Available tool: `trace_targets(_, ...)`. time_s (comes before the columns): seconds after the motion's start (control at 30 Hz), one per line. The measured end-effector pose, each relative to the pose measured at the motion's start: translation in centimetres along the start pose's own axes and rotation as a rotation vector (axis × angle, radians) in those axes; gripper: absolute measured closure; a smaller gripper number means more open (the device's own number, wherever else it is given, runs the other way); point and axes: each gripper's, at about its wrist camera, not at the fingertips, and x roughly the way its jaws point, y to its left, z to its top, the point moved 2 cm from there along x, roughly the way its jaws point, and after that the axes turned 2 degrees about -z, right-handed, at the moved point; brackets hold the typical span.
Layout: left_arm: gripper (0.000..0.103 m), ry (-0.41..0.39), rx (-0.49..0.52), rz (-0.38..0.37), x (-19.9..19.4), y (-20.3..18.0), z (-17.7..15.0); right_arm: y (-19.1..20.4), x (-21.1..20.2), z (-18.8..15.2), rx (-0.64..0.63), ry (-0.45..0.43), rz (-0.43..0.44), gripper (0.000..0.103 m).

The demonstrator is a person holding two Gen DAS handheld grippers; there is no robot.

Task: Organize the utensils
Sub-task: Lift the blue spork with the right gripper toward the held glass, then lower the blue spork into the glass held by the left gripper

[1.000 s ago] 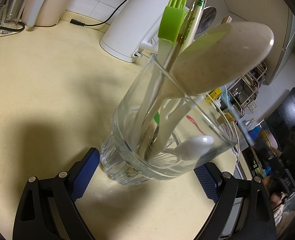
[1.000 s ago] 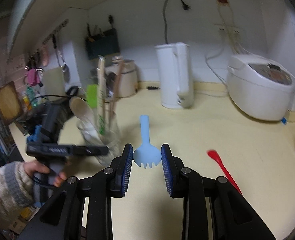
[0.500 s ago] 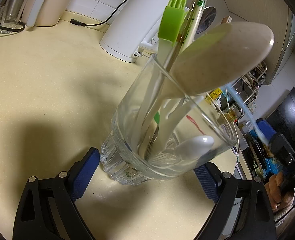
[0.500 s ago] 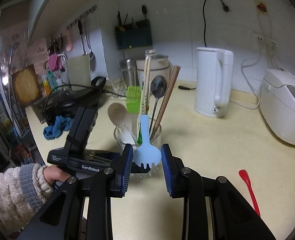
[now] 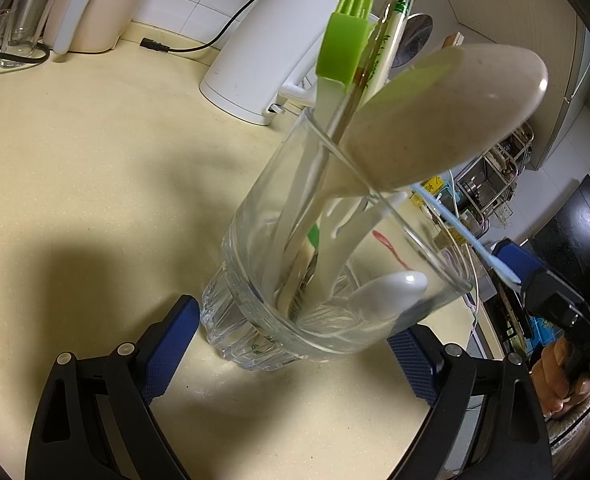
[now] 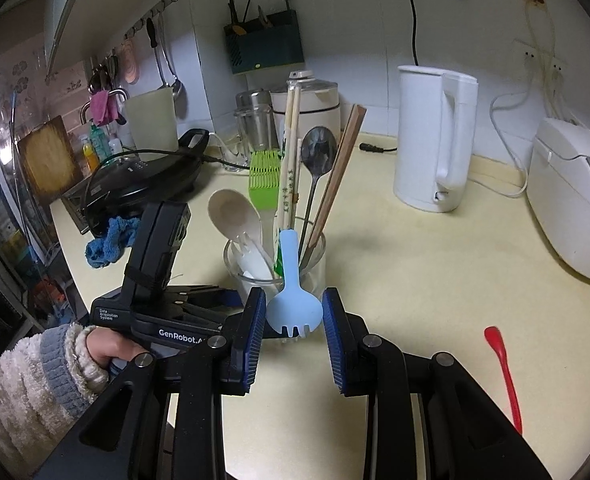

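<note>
- Right now the right gripper (image 6: 294, 322) pinches a pale blue spork (image 6: 293, 304) by its tined head, both blue pads against its edges, the handle pointing away toward the glass.
- Seen from the left side, that blue handle (image 5: 461, 234) slants down toward the rim of the glass, its tip near the rim but apart from it.
- Meanwhile the left gripper (image 5: 291, 340) has its jaws spread either side of the base of the glass tumbler (image 5: 295, 280); whether the pads press on the glass I cannot tell.
- The tumbler (image 6: 275, 276) stands upright on the cream countertop (image 6: 415, 280), just beyond the spork's head.
- Inside it lean a beige spoon (image 6: 235, 216), a green silicone brush (image 6: 263, 180), wrapped chopsticks (image 6: 289, 168), a metal spoon (image 6: 318, 156), brown chopsticks (image 6: 337, 176) and a white spork (image 6: 251, 256).
- A red spoon (image 6: 503, 372) lies alone on the counter to the near right.
- Farther right stand a white kettle (image 6: 435, 140) and a rice cooker (image 6: 575, 204).
- A fuzzy sleeve (image 6: 27, 384) shows at the near left, behind the left tool.
</note>
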Motion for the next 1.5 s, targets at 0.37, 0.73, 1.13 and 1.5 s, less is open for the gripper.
trace_targets(0.37, 0.009, 0.0, 0.0, 0.0, 0.0, 0.0, 0.0, 0.0, 0.3, 0.4, -0.008, 0.035, -0.002, 0.074)
trace_targets(0.73, 0.009, 0.0, 0.0, 0.0, 0.0, 0.0, 0.0, 0.3, 0.1, 1.3, -0.023, 0.026, 0.008, 0.074)
trace_targets(1.13, 0.009, 0.0, 0.0, 0.0, 0.0, 0.0, 0.0, 0.8, 1.5, 1.9, -0.066, 0.135, 0.015, 0.074)
trace_targets(1.5, 0.009, -0.003, -0.002, -0.003, 0.1, 0.1, 0.0, 0.8, 0.4, 4.1, -0.044, 0.047, 0.001, 0.073)
